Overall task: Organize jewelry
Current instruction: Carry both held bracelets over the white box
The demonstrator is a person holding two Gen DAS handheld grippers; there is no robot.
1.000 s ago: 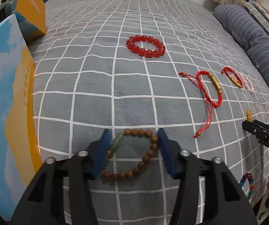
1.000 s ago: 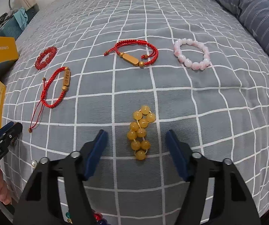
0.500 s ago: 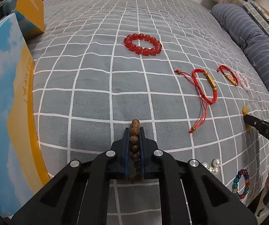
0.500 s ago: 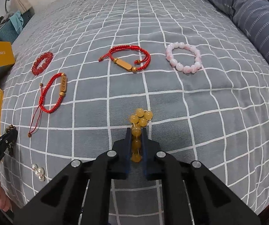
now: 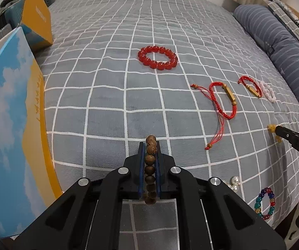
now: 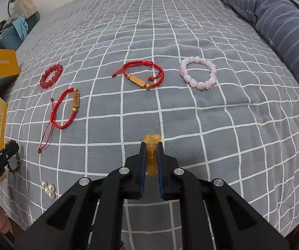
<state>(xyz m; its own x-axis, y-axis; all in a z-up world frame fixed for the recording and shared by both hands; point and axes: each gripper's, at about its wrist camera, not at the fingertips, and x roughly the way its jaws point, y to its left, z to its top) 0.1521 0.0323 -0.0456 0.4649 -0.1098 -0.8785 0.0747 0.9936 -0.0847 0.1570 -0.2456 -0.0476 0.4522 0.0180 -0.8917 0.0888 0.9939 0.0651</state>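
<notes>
My left gripper (image 5: 150,145) is shut on a brown wooden bead bracelet (image 5: 151,145), squeezed flat between the blue pads just above the grey checked bedspread (image 5: 107,95). My right gripper (image 6: 151,145) is shut on a yellow amber bead bracelet (image 6: 152,140) in the same way. From the right wrist view the left gripper (image 6: 14,145) shows at the left edge with the brown beads (image 6: 14,167) hanging from it. In the left wrist view the right gripper (image 5: 274,129) shows at the right with yellow beads (image 5: 272,127) at its tip.
On the bedspread lie a red bead bracelet (image 5: 157,57), two red cord bracelets with gold bars (image 6: 143,77) (image 6: 67,108), a pink bead bracelet (image 6: 198,76), pearls (image 6: 48,188) and a multicoloured bead bracelet (image 5: 264,203). A blue-and-orange box (image 5: 10,114) stands left, a striped pillow (image 5: 282,52) right.
Both grippers went from open around their bracelets to shut on them, flattening the loops. Since half a second ago nothing has visibly moved.
</notes>
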